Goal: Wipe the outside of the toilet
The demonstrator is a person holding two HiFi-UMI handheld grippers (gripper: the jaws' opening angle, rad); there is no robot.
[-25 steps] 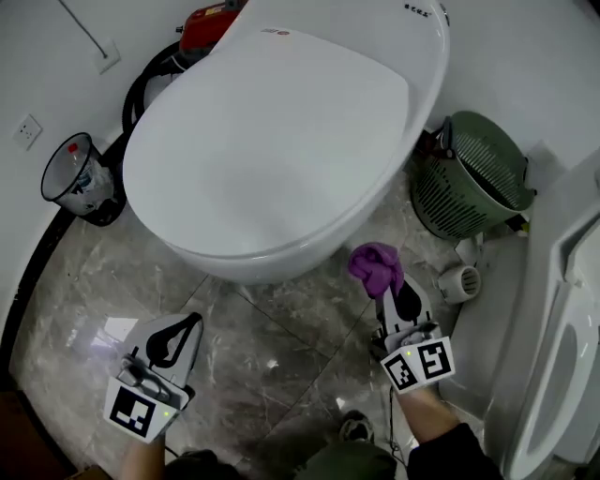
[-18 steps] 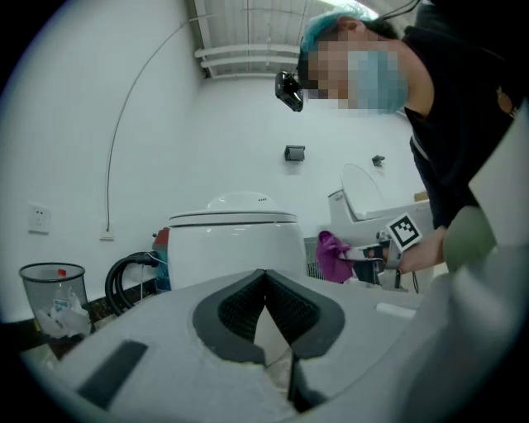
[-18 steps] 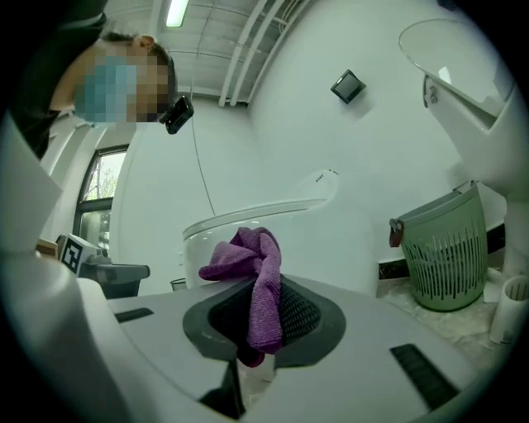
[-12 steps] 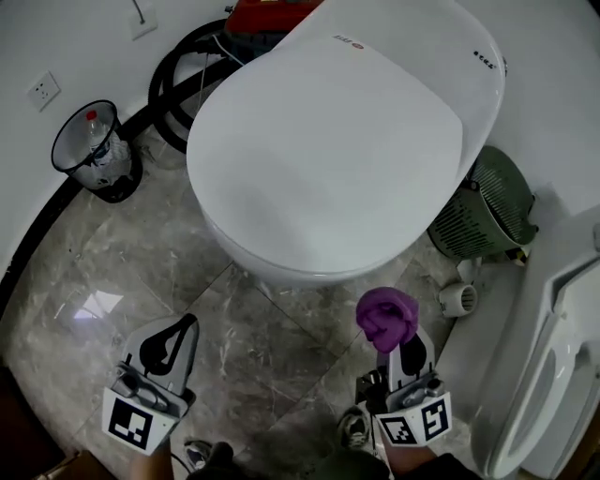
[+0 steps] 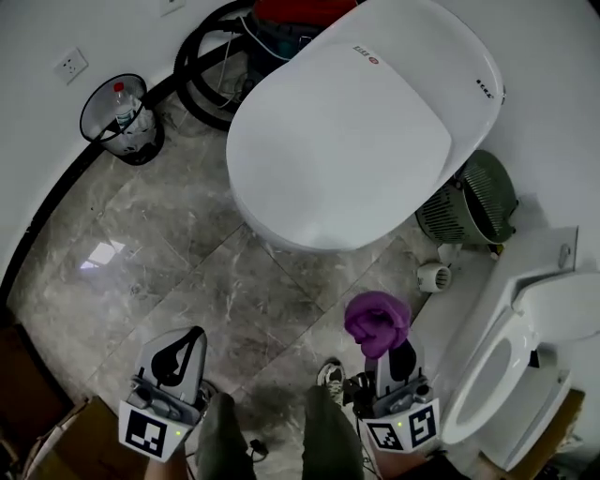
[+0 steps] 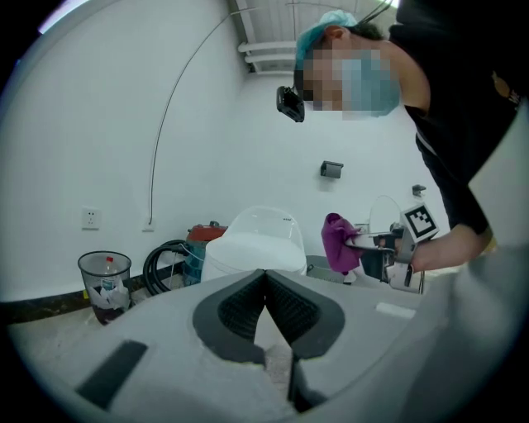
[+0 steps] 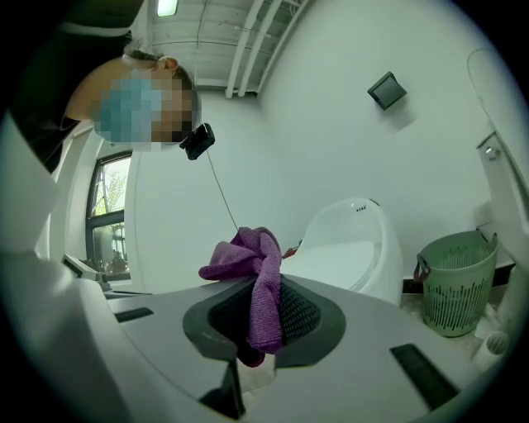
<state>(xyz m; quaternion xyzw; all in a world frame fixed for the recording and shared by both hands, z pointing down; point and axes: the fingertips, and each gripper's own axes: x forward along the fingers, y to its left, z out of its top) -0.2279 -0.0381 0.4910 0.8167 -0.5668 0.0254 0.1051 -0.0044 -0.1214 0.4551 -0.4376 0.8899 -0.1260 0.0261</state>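
Two toilets: closed white toilet (image 5: 356, 131) mid-floor, well ahead of both grippers; second toilet (image 5: 511, 370), open, at right. One purple cloth (image 5: 377, 322), pinched in right gripper (image 5: 394, 359). Left gripper (image 5: 187, 339): jaws pressed together, empty. Grey marble floor (image 5: 169, 253), white walls (image 5: 37, 28).

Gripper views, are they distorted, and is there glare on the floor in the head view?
Left gripper view and right gripper view: strong fisheye bending, dark rounded corners; head view: one bright glare patch on the glossy grey marble floor, left of centre.
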